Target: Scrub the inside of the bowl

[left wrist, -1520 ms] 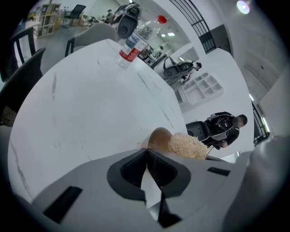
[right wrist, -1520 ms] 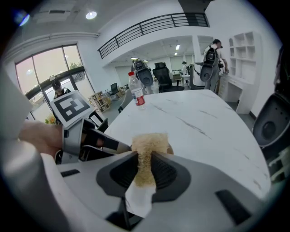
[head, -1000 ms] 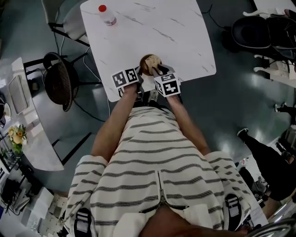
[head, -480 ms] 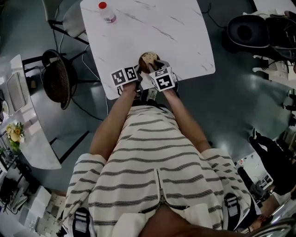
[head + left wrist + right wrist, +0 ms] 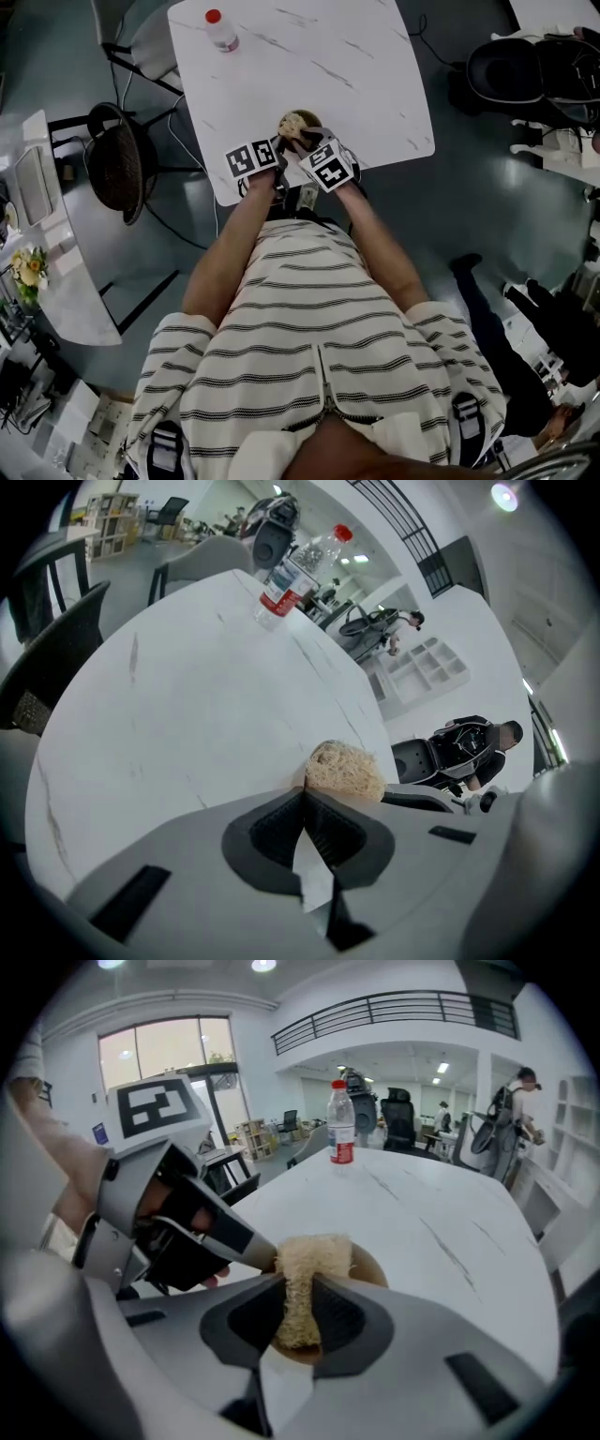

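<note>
A small brown bowl (image 5: 292, 123) (image 5: 371, 1266) sits near the front edge of the white marble table (image 5: 356, 56). My right gripper (image 5: 305, 136) (image 5: 298, 1299) is shut on a pale fibrous sponge (image 5: 307, 1269) (image 5: 344, 770), pressed down inside the bowl. My left gripper (image 5: 281, 146) (image 5: 305, 797) comes in from the left with its jaws shut on the bowl's near-left rim; its tip (image 5: 264, 1258) shows touching that rim in the right gripper view. In the left gripper view, most of the bowl is hidden behind the jaws.
A water bottle with a red cap (image 5: 219, 29) (image 5: 296, 574) (image 5: 342, 1121) stands at the table's far left corner. A dark chair (image 5: 118, 169) is left of the table, black chairs (image 5: 514, 64) at the far right. A person's legs (image 5: 492, 323) show on the floor at right.
The right gripper has turned and shifted slightly left with the sponge inside the bowl. The left gripper keeps its hold at the rim. A person on the floor at right has walked closer.
</note>
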The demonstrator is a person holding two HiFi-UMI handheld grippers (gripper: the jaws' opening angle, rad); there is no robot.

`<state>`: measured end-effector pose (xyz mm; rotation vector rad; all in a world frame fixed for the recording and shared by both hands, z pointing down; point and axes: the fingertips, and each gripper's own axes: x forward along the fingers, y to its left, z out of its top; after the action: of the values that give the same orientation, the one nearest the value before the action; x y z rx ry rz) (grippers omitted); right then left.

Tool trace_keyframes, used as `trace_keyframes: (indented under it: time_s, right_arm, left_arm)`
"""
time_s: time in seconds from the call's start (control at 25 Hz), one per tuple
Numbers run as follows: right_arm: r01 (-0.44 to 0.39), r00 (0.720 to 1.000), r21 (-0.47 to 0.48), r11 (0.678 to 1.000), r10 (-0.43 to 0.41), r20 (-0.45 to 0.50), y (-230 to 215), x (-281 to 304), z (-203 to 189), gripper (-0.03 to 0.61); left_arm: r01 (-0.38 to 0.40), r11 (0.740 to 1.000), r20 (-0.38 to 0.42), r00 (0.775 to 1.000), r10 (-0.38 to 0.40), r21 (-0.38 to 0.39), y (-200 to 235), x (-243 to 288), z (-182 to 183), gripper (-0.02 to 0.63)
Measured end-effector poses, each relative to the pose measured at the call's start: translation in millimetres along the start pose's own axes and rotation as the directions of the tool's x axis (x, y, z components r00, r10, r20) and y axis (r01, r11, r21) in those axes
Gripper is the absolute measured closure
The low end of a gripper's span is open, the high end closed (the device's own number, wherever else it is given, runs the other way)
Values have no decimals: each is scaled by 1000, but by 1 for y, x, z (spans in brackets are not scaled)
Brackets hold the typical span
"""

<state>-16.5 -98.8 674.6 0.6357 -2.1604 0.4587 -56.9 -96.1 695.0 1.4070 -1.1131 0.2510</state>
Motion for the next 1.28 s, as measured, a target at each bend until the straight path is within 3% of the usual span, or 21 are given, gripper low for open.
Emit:
trace_keyframes:
  time_s: [0.16, 0.28, 0.44, 0.6, 0.72, 0.8, 1.0, 1.16, 1.28]
  right_arm:
    - [-56, 997, -157, 986, 45, -69, 4, -5, -1, 488]
    - [-75, 990, -277, 958, 39, -133, 4, -8, -5, 488]
    - [-69, 984, -430, 900, -10, -179, 7, -13, -13, 488]
    - [-50, 980, -575, 817, -71, -186, 2, -13, -17, 488]
    - [-29, 980, -634, 773, -102, -169, -2, -10, -15, 488]
    - [0, 983, -608, 794, -110, -144, -6, -9, -11, 488]
    - [58, 992, -354, 933, -95, -87, -16, -7, 2, 488]
    - [48, 995, -171, 984, -62, -75, -17, -3, 3, 488]
    - [-18, 1000, 86, 996, 19, -9, -18, -1, 8, 488]
  left_arm:
    - [-7, 1000, 10, 1000, 7, -3, 2, -1, 1, 606]
    - [-13, 1000, 16, 1000, 13, -7, 4, -1, 1, 606]
    - [-20, 1000, 15, 1000, 20, 9, 4, -2, 0, 606]
    - [-16, 1000, 8, 1000, 16, 8, 2, 0, 0, 606]
    - [-14, 1000, 5, 1000, 14, 12, 1, 0, -1, 606]
    - [-12, 1000, 5, 1000, 12, 13, 0, 0, -2, 606]
    - [-9, 1000, 7, 1000, 9, 16, 1, 0, -2, 606]
    - [-6, 1000, 10, 1000, 6, 19, 1, -1, 0, 606]
    - [8, 1000, 12, 1000, -8, 9, -1, -1, -1, 606]
